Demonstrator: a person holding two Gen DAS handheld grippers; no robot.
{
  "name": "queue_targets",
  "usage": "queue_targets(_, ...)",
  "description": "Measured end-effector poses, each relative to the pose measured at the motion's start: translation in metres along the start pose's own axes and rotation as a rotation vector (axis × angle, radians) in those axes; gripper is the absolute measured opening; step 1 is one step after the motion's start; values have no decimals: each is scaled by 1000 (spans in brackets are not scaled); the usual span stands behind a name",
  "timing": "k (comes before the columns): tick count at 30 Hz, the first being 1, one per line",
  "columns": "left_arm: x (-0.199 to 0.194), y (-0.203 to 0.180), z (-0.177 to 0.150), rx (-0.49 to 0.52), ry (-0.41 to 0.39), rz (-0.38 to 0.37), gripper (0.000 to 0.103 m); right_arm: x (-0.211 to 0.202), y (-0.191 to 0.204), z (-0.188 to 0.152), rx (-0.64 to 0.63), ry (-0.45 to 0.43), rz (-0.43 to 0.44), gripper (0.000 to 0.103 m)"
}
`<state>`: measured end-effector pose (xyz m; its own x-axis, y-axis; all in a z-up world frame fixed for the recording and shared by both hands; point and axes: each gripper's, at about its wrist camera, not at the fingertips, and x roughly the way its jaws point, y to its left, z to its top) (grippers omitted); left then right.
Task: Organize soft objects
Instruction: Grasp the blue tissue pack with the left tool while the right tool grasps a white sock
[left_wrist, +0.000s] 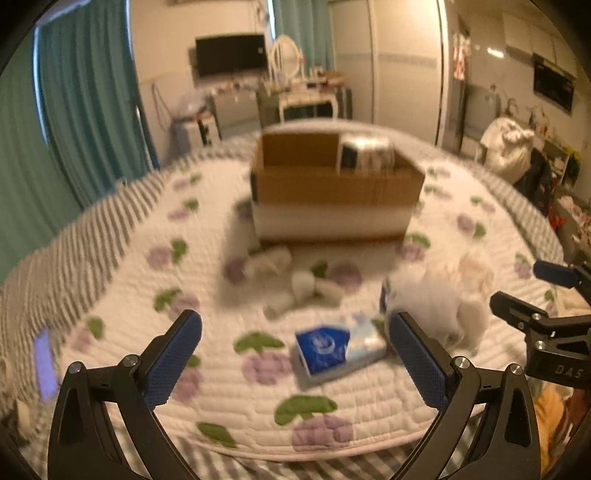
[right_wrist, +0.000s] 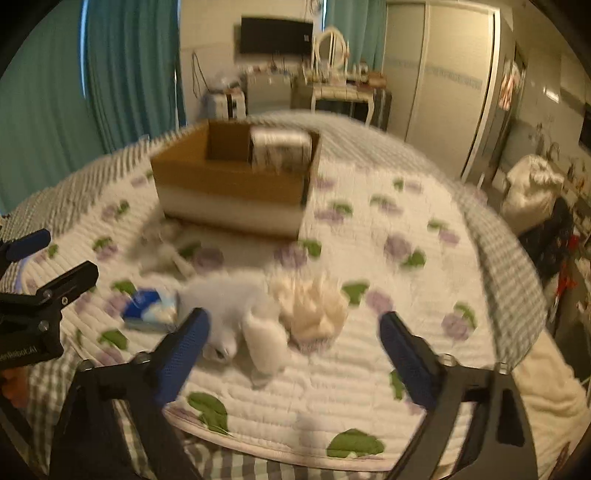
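A fluffy white plush toy (right_wrist: 236, 302) lies on the quilted, grape-printed bedspread (right_wrist: 369, 258), just beyond the right gripper (right_wrist: 291, 343) and toward its left blue pad; a cream ruffled cloth (right_wrist: 314, 306) touches its right side. The blue tissue pack (left_wrist: 338, 349) lies between the left gripper (left_wrist: 295, 354) pads, slightly beyond them. Both grippers' jaws gape wide, empty. Far behind stands an open cardboard box (left_wrist: 332, 188).

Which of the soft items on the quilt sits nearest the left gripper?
The blue tissue pack, lying between the open left gripper fingers; the grey socks and white plush toy lie farther off.
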<state>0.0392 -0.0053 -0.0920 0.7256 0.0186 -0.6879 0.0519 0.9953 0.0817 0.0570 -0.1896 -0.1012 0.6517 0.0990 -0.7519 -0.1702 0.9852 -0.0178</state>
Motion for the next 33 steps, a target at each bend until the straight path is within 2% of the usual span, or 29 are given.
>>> queue_targets(5,27,-8,-19,-3,80,-31,103,36,3,-11,-3,80,42,63)
queue_targets(6,31,-9,-21,-4,93,-36,103,41,5,-13,-5,87,47,56)
queue_targets(9,41,-11,-24,-12,120,-57,102,48,5,-13,4,88,70,26)
queue_targets(13,52,-17,-24,1,139,-79,102,36,-3,-7,35,32,81,26)
queue_targets(17,69,-25,-25,20,172,-67,102,30,-9,-1,47,5,78,26)
queue_targets(20,80,-24,-25,16,191,-82,92,32,-9,-1,48,8,84,26)
queue_targets(22,85,-23,-25,10,212,-111,82,36,-9,-2,46,16,85,26)
queue_targets(33,51,-20,-25,55,156,-125,80,23,-9,1,45,-14,79,26)
